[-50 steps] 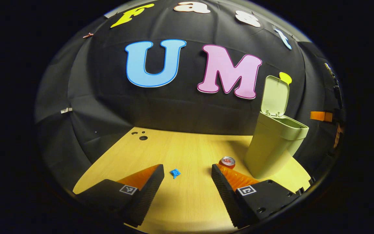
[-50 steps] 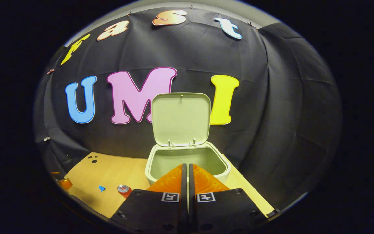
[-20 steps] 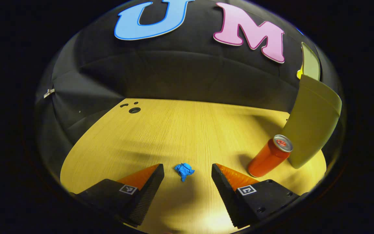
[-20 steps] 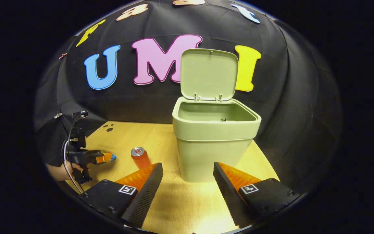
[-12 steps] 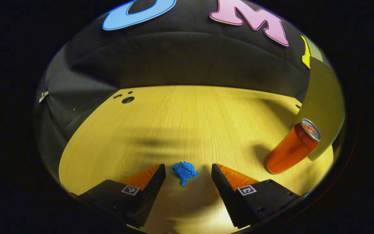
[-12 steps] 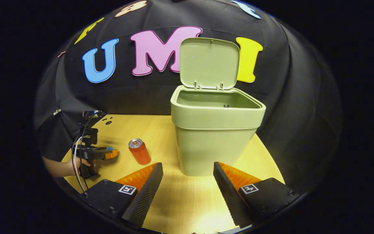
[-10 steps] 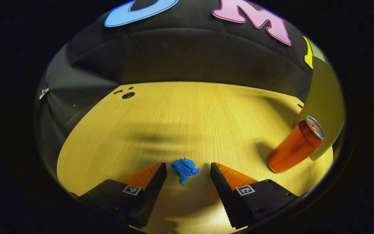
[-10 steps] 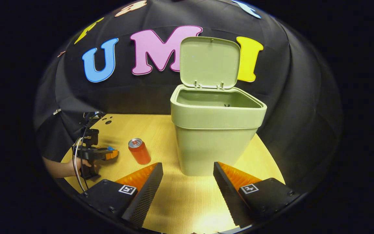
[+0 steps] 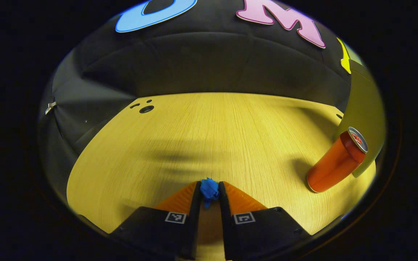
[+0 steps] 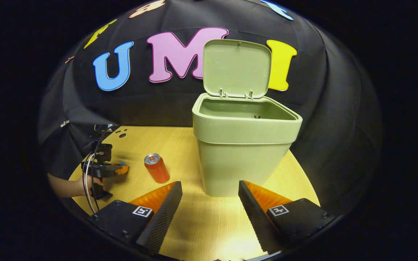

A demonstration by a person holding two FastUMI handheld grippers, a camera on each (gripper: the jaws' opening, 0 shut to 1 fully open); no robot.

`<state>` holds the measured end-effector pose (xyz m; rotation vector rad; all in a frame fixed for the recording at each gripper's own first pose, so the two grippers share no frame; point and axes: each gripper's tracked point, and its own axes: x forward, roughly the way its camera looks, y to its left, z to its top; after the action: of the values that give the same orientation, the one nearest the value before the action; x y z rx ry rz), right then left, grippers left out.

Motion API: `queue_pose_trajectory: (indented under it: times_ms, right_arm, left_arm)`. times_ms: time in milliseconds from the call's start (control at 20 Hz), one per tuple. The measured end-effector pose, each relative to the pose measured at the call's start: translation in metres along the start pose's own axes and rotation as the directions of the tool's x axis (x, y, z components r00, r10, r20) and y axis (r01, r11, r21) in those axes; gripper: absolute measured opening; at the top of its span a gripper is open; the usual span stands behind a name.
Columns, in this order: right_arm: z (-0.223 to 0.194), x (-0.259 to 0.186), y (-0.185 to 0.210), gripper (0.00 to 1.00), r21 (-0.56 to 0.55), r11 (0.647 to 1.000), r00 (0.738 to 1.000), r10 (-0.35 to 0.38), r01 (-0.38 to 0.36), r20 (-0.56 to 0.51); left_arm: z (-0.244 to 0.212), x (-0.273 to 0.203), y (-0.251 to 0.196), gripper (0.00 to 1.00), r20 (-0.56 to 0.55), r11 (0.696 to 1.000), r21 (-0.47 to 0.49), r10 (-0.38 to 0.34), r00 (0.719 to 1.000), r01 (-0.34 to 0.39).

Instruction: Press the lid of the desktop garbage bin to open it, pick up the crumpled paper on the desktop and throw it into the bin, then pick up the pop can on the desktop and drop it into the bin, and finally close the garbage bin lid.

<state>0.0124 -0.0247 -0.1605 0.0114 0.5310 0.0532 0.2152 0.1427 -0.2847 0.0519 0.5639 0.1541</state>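
In the left gripper view my left gripper is shut on the small blue crumpled paper, low over the wooden desktop. The orange pop can stands at the right, against the green bin. In the right gripper view my right gripper hangs open and holds nothing, in front of the green bin, whose lid stands upright. The pop can stands left of the bin. Farther left a hand holds the left gripper at the desktop.
Dark round holes mark the desktop's far left corner. Black cloth walls close in behind and beside the desktop. A cable loops by the hand holding the left gripper.
My left gripper has come forward and down over the blue paper and its fingers have shut on it. My right gripper opened and drew back from the bin earlier, then stayed nearly still.
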Motion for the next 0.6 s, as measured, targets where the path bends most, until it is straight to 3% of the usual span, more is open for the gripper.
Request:
queue_pose_trajectory:
  times_ms: [250,600]
  right_arm:
    - [-0.002,-0.001,-0.005,0.99,0.003,1.0,1.0,0.007,-0.007,0.01]
    - [-0.009,-0.005,-0.012,0.99,0.023,0.999,0.999,0.028,-0.029,0.036]
  left_arm:
    - [0.028,-0.028,-0.009,0.31,0.053,1.0,0.019,-0.02,0.998,0.019]
    - [0.111,-0.114,-0.043,0.31,0.199,0.993,0.074,-0.108,0.974,0.095]
